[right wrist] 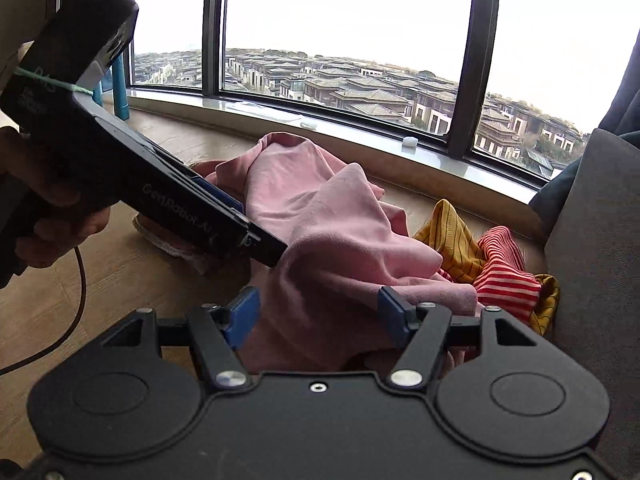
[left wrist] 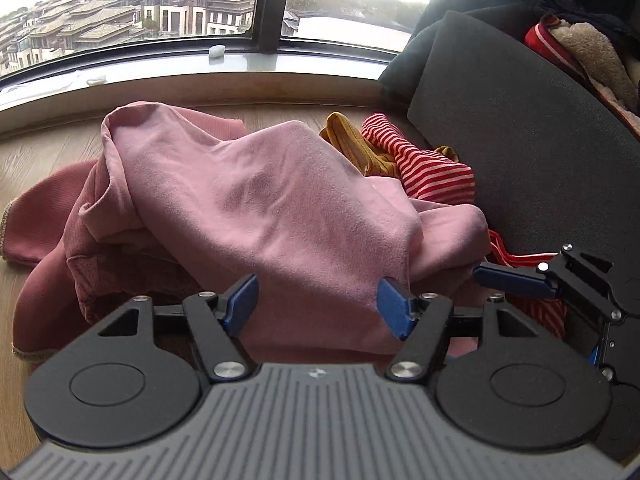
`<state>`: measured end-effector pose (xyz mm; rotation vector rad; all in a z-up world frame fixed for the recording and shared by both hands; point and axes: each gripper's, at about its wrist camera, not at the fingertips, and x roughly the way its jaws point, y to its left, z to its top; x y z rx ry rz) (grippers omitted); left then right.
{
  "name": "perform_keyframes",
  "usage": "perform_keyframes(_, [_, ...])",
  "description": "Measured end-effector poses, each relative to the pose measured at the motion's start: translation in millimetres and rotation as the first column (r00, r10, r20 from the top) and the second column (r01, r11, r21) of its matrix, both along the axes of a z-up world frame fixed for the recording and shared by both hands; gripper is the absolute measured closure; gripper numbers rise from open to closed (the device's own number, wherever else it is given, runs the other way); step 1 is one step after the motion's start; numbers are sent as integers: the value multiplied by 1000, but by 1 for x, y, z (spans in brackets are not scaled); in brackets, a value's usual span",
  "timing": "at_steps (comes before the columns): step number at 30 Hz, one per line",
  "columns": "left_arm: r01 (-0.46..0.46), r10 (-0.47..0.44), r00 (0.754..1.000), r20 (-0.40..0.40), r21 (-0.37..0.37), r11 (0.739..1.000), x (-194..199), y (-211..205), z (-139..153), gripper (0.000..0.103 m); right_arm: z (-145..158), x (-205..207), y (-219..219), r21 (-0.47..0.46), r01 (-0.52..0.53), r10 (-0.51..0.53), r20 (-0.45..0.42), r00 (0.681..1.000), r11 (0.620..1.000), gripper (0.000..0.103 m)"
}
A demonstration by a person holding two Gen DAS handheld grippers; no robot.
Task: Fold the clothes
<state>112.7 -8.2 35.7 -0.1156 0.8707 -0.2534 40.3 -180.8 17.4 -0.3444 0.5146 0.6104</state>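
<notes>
Broadly, a wooden floor below a curved window carries the work, with a dark grey cushion at the right. On it lies a loose heap of 4 garments, apparently dropped unsorted for folding: a light pink garment on top, a darker rose garment beneath at the left, a red striped garment and a mustard garment at the far right. Both tools hover at the near edge, probably seeking an edge to lift. The left gripper stands released, pink cloth lying between its blue pads unpinched; the right gripper likewise gapes over the same cloth, grasping nothing.
</notes>
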Motion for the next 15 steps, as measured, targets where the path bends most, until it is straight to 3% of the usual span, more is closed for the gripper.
perform_keyframes(3, [-86, 78, 994, -71, -118, 989, -1, 7, -7, 32, -9, -3, -5, -23, 22, -22, -12, 1000, 999, 35])
perform_keyframes(8, [-149, 96, 980, -176, -314, 938, -3, 22, -20, 30, -19, -7, -5, -14, 13, -14, -32, 999, 1000, 31])
perform_keyframes(10, [-162, 103, 977, -184, -345, 924, -3, 23, -19, 30, -22, -4, 1, -20, -2, 2, -5, 1000, 1000, 30])
perform_keyframes(15, [-144, 120, 988, -98, -283, 948, 0, 15, -5, 26, -29, 3, 20, -50, -35, 39, 69, 997, 998, 29])
